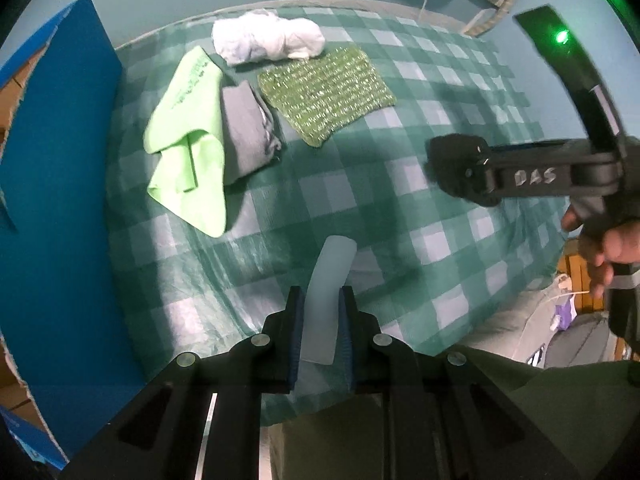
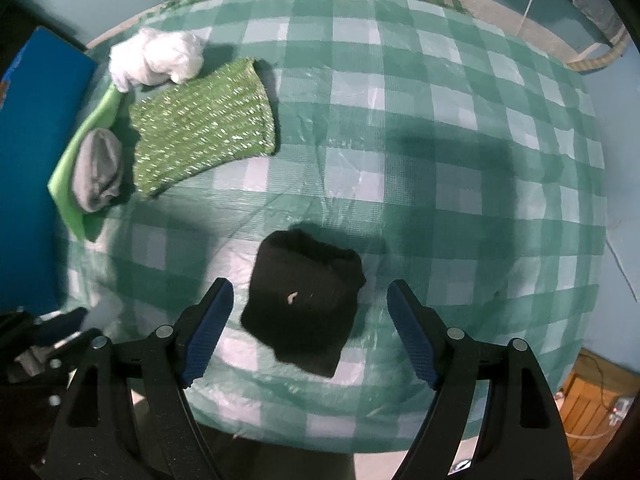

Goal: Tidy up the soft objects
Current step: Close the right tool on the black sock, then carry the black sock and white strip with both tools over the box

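My left gripper (image 1: pixel 321 300) is shut on a pale, whitish soft strip (image 1: pixel 334 256), which sticks out past the fingertips above the checked tablecloth (image 1: pixel 360 208). In the right wrist view my right gripper (image 2: pixel 310 292) points down and stands open. A folded black cloth (image 2: pixel 304 300) lies on the table between its blue pads (image 2: pixel 208 320), which stay clear of it on both sides. The left wrist view shows the black cloth (image 1: pixel 448 164) at the right, under the other tool held by a hand (image 1: pixel 612 240).
Near the table's left end lie a crumpled white cloth (image 2: pixel 156 58), a sparkly green knitted pad (image 2: pixel 204 132), a lime cloth (image 2: pixel 100 116) and a rolled grey sock (image 2: pixel 98 174). A blue box (image 2: pixel 36 160) stands just beyond them at the left.
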The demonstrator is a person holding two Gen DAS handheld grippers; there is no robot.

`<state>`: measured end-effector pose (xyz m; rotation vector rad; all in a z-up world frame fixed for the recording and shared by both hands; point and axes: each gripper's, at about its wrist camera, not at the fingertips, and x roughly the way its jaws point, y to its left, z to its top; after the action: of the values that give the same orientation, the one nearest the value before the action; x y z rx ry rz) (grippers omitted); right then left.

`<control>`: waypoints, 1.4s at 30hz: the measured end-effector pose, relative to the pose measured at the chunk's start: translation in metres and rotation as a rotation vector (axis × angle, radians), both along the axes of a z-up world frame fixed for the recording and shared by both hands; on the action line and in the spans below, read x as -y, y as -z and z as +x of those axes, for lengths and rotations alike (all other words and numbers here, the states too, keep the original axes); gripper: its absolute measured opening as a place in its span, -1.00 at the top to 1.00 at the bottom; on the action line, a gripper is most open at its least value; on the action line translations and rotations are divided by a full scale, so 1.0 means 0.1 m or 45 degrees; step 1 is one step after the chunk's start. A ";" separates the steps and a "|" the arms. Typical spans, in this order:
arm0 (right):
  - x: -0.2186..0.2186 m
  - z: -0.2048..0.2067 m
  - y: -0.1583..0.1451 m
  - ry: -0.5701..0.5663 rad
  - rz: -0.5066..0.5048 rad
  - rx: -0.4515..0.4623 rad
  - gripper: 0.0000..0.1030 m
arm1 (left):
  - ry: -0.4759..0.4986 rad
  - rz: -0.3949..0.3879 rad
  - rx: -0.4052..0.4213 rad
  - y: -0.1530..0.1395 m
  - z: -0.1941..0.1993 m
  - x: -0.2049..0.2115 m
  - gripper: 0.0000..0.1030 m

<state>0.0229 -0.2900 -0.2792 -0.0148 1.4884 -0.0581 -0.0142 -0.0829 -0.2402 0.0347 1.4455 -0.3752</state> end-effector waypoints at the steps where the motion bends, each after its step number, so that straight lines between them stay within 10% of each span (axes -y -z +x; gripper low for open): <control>1: 0.01 0.00 0.03 0.001 -0.005 -0.005 -0.55 | -0.005 0.007 0.006 0.00 0.00 0.01 0.67; 7: 0.01 -0.01 0.12 -0.018 0.005 0.016 -0.50 | -0.044 0.036 0.031 -0.06 0.02 0.05 0.67; 16: -0.15 -0.02 0.17 -0.093 0.021 0.042 0.21 | -0.086 0.062 0.058 -0.13 0.08 -0.01 0.67; 42: -0.50 0.02 -0.98 -0.260 0.124 0.179 0.22 | -0.178 0.082 0.209 -0.83 0.25 -0.19 0.67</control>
<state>0.0250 -0.2400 -0.1813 -0.0821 1.3408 0.1751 0.0105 -0.0639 -0.1574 0.0158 1.2891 -0.2067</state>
